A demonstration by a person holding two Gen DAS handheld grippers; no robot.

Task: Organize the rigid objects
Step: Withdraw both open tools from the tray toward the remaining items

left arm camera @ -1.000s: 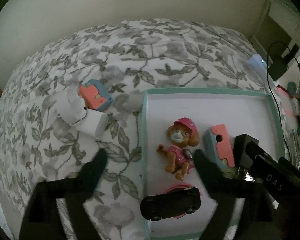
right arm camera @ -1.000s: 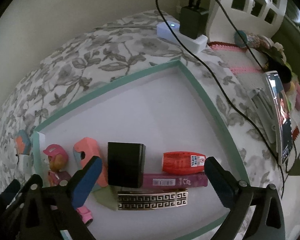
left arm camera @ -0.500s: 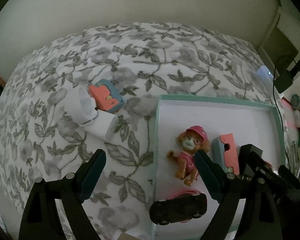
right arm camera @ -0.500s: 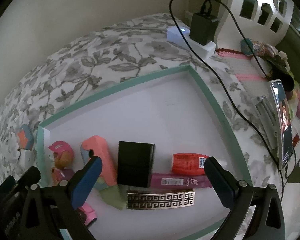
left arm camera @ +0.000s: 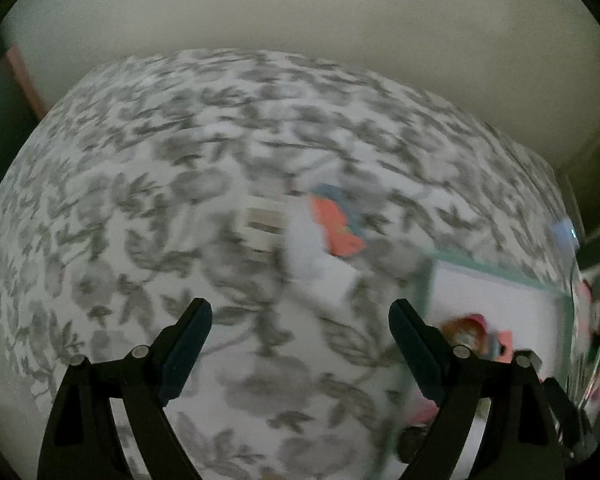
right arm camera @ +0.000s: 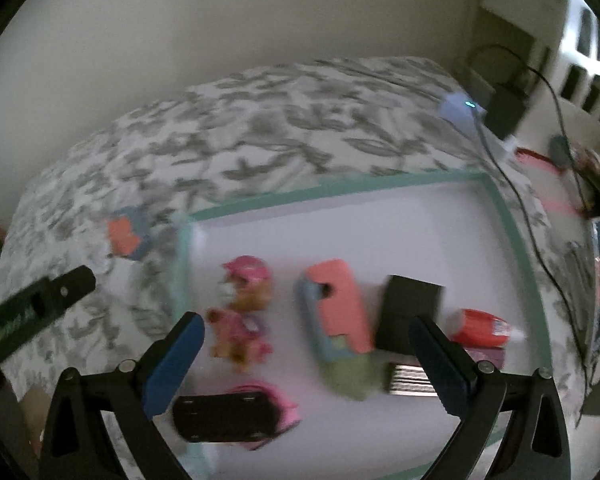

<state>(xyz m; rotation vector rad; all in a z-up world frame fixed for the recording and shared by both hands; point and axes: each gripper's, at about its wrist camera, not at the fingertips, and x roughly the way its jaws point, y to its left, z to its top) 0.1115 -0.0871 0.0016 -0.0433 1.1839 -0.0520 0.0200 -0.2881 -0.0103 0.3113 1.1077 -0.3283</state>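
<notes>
The left gripper (left arm camera: 300,314) is hanging released over the floral bedspread (left arm camera: 140,200), an orange-and-blue toy (left arm camera: 335,226) lying beyond it; the right gripper (right arm camera: 305,334) is gaping empty above the toy-filled teal-rimmed tray (right arm camera: 379,186).

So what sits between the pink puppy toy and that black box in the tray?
A coral and blue block lies between the puppy toy and black box, seen from the right wrist.

Dim, greyish light; both views smeared by motion blur, with heavy fisheye bending and dark corners.
</notes>
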